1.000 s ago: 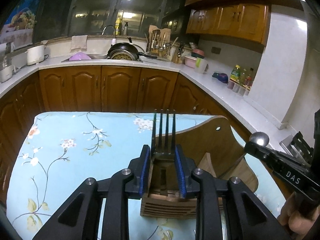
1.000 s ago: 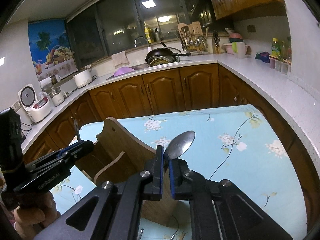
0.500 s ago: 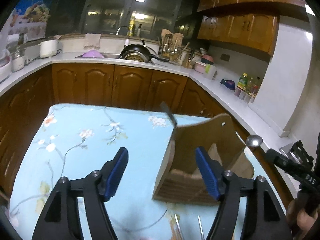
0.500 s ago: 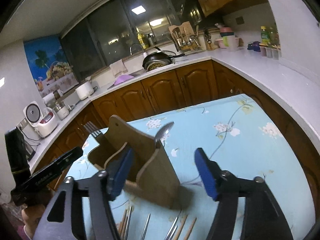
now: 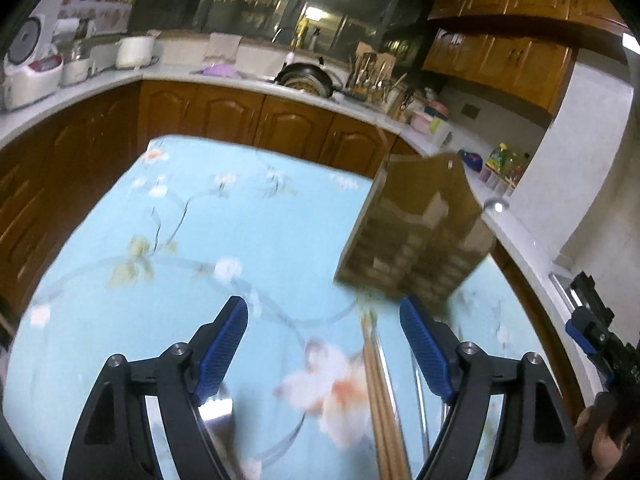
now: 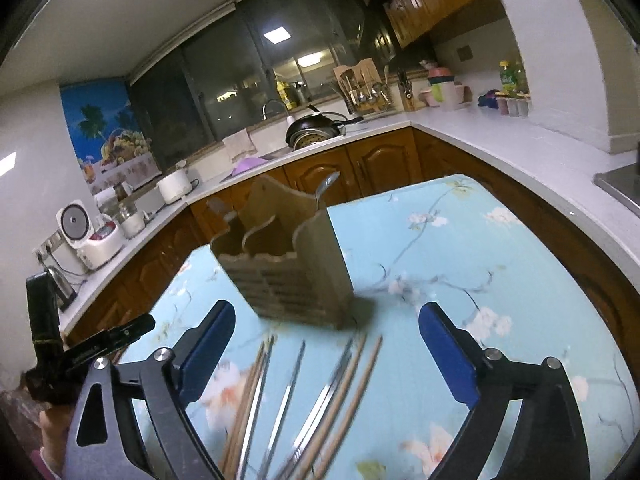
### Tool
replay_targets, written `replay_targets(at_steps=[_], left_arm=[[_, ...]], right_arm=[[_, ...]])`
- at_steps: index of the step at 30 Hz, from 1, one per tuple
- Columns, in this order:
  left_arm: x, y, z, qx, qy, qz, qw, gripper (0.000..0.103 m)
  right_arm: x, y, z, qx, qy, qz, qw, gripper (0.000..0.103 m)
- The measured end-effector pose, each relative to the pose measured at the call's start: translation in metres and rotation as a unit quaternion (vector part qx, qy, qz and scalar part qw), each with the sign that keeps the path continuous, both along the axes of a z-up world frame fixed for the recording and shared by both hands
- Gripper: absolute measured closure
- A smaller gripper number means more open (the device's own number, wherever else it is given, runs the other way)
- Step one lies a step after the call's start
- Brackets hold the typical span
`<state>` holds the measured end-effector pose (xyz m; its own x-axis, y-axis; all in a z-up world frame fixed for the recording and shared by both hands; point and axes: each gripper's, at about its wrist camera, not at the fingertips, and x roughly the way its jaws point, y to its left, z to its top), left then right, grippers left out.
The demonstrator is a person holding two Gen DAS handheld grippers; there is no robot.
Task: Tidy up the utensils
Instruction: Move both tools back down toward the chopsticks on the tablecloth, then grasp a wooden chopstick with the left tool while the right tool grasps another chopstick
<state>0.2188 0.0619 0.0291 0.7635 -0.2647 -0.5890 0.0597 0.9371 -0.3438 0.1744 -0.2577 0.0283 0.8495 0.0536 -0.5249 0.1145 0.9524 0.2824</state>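
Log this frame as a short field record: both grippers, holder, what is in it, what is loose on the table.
left gripper: open, empty
right gripper: open, empty
holder: wooden, upright on the floral tablecloth
in holder: spoon bowl-up at its right side; fork at its left, blurred
loose utensils: chopsticks and metal pieces flat on the cloth in front of the holder, between the right gripper's fingers
image quality: motion blur, worse in left view
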Motion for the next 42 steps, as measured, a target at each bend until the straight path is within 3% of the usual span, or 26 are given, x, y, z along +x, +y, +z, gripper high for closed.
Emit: replay_targets(at_steps=[6, 10, 15, 24, 31, 35, 42], left_arm=[[-0.036, 0.000, -0.009, 0.006, 0.014, -0.002, 0.9999, 0.025], [-0.047, -0.002, -0.012, 0.010, 0.024, -0.010, 0.9996, 0.025], [-0.053, -0.003, -0.012, 0.013, 0.038, -0.018, 0.9990, 0.025], [-0.044, -0.008, -0.005, 0.025, 0.057, -0.024, 0.9978, 0.026], [-0.026, -0.014, -0.005, 0.029, 0.075, -0.034, 0.9962, 0.029], [-0.006, -0.023, -0.007, 0.029, 0.089, -0.049, 0.9944, 0.040], [0.039, -0.039, -0.010, 0.040, 0.107, -0.081, 0.9901, 0.053]], right_arm=[[-0.040, 0.015, -0.013, -0.024, -0.010, -0.016, 1.000, 0.009], [-0.050, 0.017, -0.026, -0.025, 0.009, -0.015, 1.000, 0.009], [-0.053, 0.016, -0.042, -0.020, 0.039, -0.020, 0.999, 0.009], [-0.050, 0.010, -0.048, -0.007, 0.052, -0.020, 0.998, 0.010], [-0.031, 0.004, -0.051, 0.000, 0.071, -0.019, 0.997, 0.035], [-0.012, 0.002, -0.055, 0.010, 0.088, -0.011, 0.996, 0.055], [0.034, -0.004, -0.070, 0.024, 0.128, 0.008, 0.991, 0.075]])
